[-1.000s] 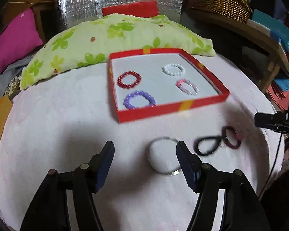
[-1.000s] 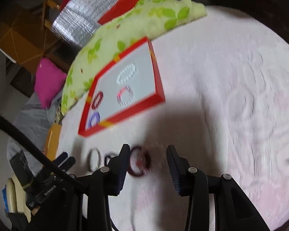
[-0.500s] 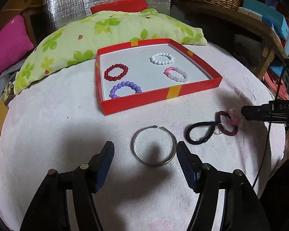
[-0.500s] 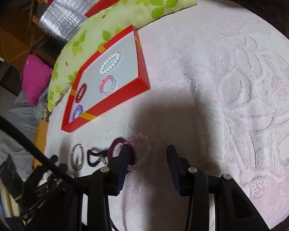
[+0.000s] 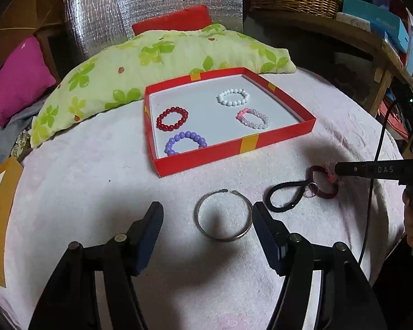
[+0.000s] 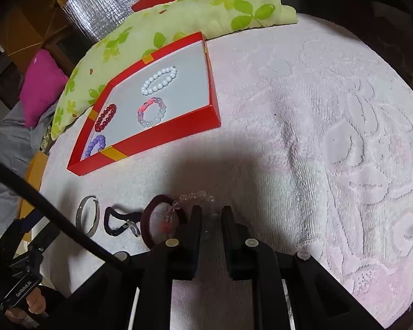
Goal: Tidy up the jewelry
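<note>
The left hand-held gripper (image 5: 206, 221) hangs wide open over the pink blanket (image 6: 316, 137), with the silver bangle (image 5: 223, 216) lying between its fingertips, close to the right one. The right hand-held gripper (image 6: 211, 214) has its fingers nearly closed around the clear bead bracelet (image 6: 195, 198), which lies partly over a maroon hair tie (image 6: 151, 220), with a black tie (image 6: 118, 220) to its left. Ahead of both, the red box (image 5: 206, 156) holds white (image 5: 233, 96), red (image 5: 172, 118), pink (image 5: 253, 118) and purple (image 5: 185, 142) bead bracelets.
</note>
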{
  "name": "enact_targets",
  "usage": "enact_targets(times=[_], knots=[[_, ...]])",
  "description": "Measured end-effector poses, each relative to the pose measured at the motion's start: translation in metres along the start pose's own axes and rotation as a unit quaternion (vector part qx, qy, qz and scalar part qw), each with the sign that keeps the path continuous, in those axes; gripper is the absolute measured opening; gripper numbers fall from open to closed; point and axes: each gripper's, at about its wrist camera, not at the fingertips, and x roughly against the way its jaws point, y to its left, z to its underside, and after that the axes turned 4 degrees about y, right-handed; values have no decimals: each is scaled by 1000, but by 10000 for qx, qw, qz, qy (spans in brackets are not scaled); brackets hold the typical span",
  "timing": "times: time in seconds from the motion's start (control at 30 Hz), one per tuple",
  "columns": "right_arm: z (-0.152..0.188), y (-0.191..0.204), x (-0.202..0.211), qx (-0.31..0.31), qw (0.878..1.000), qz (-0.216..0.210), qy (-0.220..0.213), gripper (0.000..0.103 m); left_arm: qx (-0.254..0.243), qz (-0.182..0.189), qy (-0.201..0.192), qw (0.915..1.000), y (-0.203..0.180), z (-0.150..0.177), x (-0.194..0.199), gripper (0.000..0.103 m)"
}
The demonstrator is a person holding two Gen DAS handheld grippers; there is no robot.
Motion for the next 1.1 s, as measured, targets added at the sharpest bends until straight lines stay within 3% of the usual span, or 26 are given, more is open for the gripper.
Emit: enact_targets(times=[0.67, 1.0, 1.1], knots=[[-2, -1, -1, -84, 10000, -19, -18, 15, -74, -241, 21, 9997, 3, 0, 1, 68], [-3, -19, 9, -308, 9994, 3, -145, 15, 122, 386, 248, 9989, 5, 1, -9, 68], [-3, -20, 11, -325, 9990, -295, -104, 16, 73, 528, 200, 9984, 1, 1, -8, 68]])
